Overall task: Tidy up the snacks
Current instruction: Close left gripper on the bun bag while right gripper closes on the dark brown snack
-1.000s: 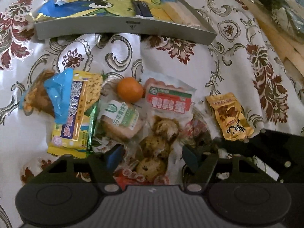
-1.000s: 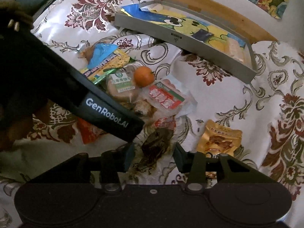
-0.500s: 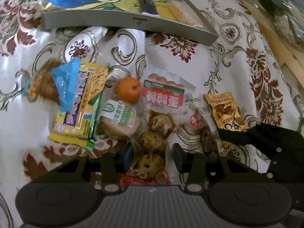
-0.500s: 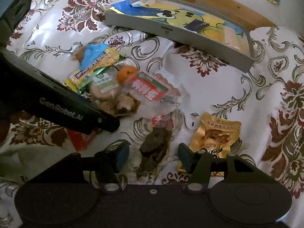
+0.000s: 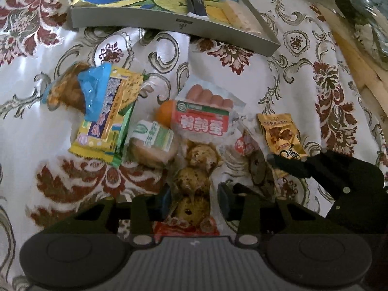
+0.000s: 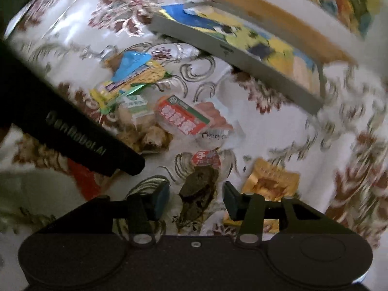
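In the left wrist view my left gripper (image 5: 194,198) is shut on the near end of a clear pack of brown speckled eggs (image 5: 192,179). The pack's far end meets a red-labelled pack (image 5: 202,118) that partly covers an orange (image 5: 163,115). In the blurred right wrist view my right gripper (image 6: 195,198) is open, one finger on each side of a dark snack in a clear wrapper (image 6: 198,189), not touching it. The grey tray (image 5: 169,21) with a cartoon lining lies at the far end and holds a few packets.
Loose snacks lie on a floral cloth: a yellow and blue packet (image 5: 106,118), a green-labelled bun (image 5: 152,143) and a golden packet (image 5: 281,133). The other gripper's finger (image 5: 291,165) reaches in at the right. A wooden edge (image 6: 266,7) runs behind the tray.
My left gripper narrowed from wide open onto the egg pack. The red-labelled pack shifted over the orange. My right gripper stayed open around the dark snack while its view swung.
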`<state>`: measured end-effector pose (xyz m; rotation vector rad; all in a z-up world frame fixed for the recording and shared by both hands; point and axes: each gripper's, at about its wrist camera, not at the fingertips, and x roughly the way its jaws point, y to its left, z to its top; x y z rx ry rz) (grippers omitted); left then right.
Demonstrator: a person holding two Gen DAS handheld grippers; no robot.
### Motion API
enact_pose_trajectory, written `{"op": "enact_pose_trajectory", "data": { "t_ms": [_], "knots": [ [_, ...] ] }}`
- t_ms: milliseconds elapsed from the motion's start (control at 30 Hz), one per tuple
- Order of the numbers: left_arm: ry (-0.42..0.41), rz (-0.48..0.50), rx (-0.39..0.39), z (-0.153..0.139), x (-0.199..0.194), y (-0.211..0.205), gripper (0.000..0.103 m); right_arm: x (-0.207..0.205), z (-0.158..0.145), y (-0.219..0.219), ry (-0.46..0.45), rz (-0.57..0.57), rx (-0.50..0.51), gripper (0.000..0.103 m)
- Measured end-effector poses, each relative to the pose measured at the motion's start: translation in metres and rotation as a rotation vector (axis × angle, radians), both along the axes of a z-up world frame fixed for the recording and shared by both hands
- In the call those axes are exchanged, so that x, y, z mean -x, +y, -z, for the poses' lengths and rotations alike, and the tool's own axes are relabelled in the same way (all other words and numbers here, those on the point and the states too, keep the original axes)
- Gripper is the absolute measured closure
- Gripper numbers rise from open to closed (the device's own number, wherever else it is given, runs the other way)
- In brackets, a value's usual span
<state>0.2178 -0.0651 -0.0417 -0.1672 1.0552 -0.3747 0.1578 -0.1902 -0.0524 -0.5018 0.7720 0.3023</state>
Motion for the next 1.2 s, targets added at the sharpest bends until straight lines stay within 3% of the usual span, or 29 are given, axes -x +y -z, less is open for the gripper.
{"op": "enact_pose_trajectory", "data": {
  "t_ms": [100,500,1200],
  "knots": [
    [0.013,-0.010,0.014,-0.001,0.004,0.004,0.060,0.008,0.002,0.006,-0.038,-0.039,0.065,0.054],
    [-0.027,-0.018,0.000,-0.016,0.021,0.002,0.060,0.025,-0.004,0.013,-0.145,-0.078,0.153,0.054],
    [-0.103,-0.041,-0.002,-0.047,0.031,-0.006,0.060,0.025,-0.006,0.011,-0.276,-0.049,0.222,0.054]
  ]
}}
